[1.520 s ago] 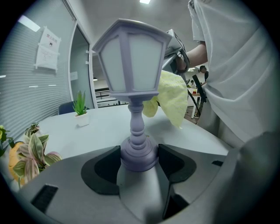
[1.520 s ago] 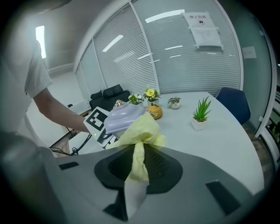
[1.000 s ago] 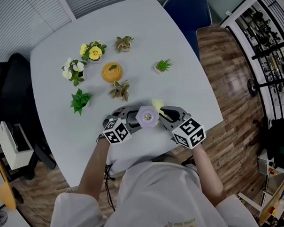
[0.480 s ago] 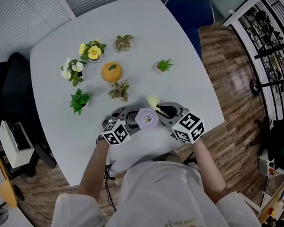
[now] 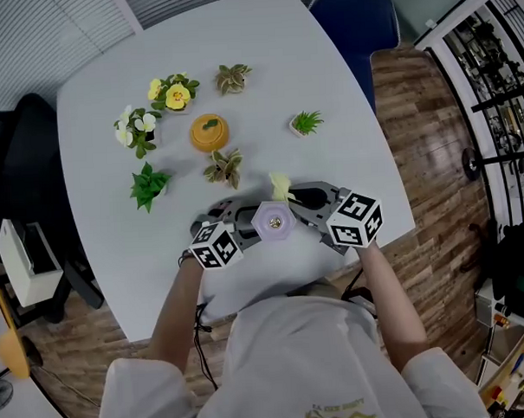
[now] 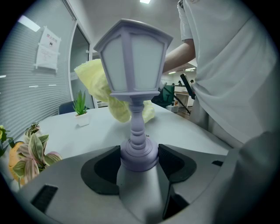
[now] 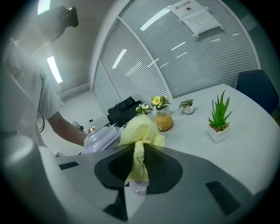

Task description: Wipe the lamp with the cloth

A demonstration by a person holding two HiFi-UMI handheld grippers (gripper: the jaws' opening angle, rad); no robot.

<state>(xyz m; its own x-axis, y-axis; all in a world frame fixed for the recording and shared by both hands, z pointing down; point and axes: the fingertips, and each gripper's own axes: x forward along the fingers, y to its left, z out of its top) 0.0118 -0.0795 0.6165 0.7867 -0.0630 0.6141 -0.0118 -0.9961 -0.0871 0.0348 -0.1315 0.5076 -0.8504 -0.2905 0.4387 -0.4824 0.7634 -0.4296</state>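
We list one lavender lantern lamp point(image 6: 133, 65), standing near the front edge of the white table point(image 5: 326, 97), its long axis upright and its hexagonal cap toward the ceiling. Our left gripper point(image 6: 139, 159) is clenched on the lamp's round base. One yellow cloth point(image 7: 139, 144) is pinched in the closed jaws of our right gripper point(image 7: 139, 173), its loose bunch just beside the lamp's shade. One paper notice point(image 6: 47, 53) hangs on the slatted wall; we cannot read its print.

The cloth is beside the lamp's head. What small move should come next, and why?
Probably slide the cloth, pinched in the right gripper, around the shade of the lamp: the left gripper clamps the base upright, and the cloth lies against only one side.
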